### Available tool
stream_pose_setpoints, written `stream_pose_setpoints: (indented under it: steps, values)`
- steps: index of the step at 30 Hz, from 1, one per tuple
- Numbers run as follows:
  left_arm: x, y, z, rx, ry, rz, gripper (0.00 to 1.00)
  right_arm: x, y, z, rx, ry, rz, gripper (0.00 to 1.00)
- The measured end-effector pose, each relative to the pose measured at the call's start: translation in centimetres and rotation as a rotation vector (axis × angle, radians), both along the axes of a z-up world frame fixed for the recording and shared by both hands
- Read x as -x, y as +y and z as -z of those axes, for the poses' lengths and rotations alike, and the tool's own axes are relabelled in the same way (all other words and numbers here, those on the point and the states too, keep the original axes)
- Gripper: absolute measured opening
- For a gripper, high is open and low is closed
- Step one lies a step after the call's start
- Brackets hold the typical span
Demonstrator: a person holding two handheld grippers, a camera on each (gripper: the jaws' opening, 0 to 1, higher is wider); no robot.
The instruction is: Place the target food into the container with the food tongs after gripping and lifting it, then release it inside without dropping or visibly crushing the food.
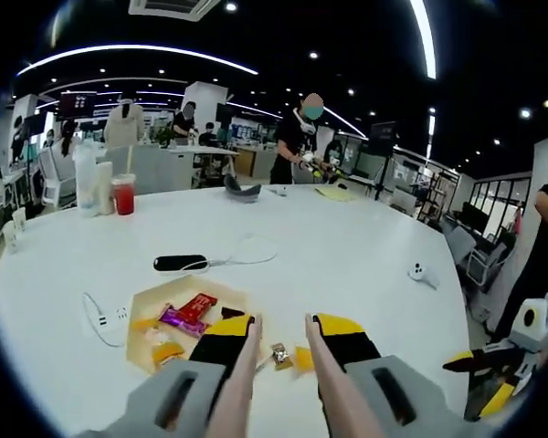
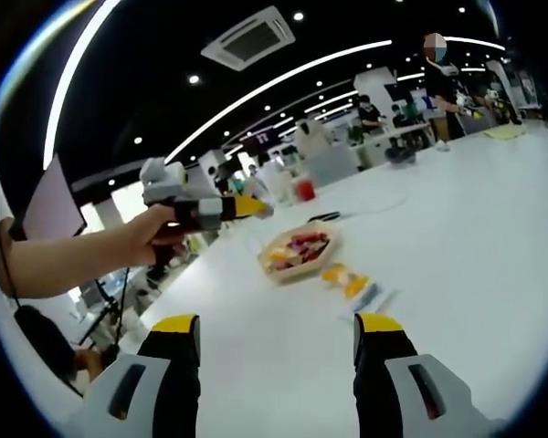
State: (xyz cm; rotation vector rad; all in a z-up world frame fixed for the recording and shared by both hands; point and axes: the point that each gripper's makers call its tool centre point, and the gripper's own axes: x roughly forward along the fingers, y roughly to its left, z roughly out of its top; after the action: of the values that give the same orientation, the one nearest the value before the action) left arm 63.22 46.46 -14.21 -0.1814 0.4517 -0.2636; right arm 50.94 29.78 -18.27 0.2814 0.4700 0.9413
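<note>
Just beyond my left tongs (image 1: pixel 281 330), held narrowly apart and empty, small wrapped snacks (image 1: pixel 289 357) lie on the white surface (image 1: pixel 365 255) beside the hexagonal tray (image 1: pixel 146 306), while my right tongs (image 2: pixel 276 336) gape wide, empty.

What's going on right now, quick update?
Left gripper open, tongs riding its jaws, hovering over wrapped snacks beside the tray. Right gripper open, empty. Nothing blocking.

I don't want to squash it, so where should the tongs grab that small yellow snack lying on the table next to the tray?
Probably across the narrow sides of the yellow snack, coming down from above: it lies flat on the white table, beside the tray, with the left gripper open over it.
</note>
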Motion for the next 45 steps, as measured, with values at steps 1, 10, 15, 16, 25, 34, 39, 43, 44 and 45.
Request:
stream_pose_setpoints:
  steps: [1, 10, 15, 16, 25, 34, 39, 43, 44, 45]
  values:
    - [0.0, -0.2, 0.1, -0.001, -0.002, 0.002, 0.24, -0.1, 0.0, -0.1, 0.000, -0.002, 0.001, 0.69]
    - [-0.2, -1.9, 0.8, -0.002, 0.000, 0.049, 0.24, -0.3, -0.1, -0.1, -0.002, -0.003, 0.005, 0.69]
    - [-0.4, -2.5, 0.9, -0.005, -0.004, 0.073, 0.24, -0.5, -0.1, 0.0, 0.004, -0.006, 0.008, 0.69]
    - [-0.5, -2.6, 0.9, -0.007, -0.007, 0.082, 0.24, -0.6, -0.2, 0.0, 0.003, -0.006, 0.009, 0.69]
    - [-0.8, -3.4, 1.1, -0.029, -0.018, 0.133, 0.24, -0.7, -0.2, 0.2, 0.004, -0.002, 0.012, 0.68]
    - [-1.1, -4.1, 0.9, -0.047, -0.025, 0.180, 0.23, -0.8, -0.3, 0.2, 0.006, -0.001, 0.016, 0.68]
    - [-1.3, -4.5, 1.2, -0.057, -0.021, 0.203, 0.24, -0.8, -0.4, 0.2, 0.011, -0.002, 0.017, 0.68]
    - [-1.3, -4.7, 1.5, -0.064, -0.017, 0.221, 0.24, -0.8, -0.5, 0.2, 0.012, -0.004, 0.023, 0.68]
    - [-1.4, -4.8, 1.5, -0.065, -0.015, 0.223, 0.24, -0.8, -0.5, 0.2, 0.012, -0.004, 0.025, 0.68]
    - [-1.4, -4.8, 1.6, -0.067, -0.016, 0.229, 0.24, -0.9, -0.6, 0.2, 0.010, -0.003, 0.028, 0.68]
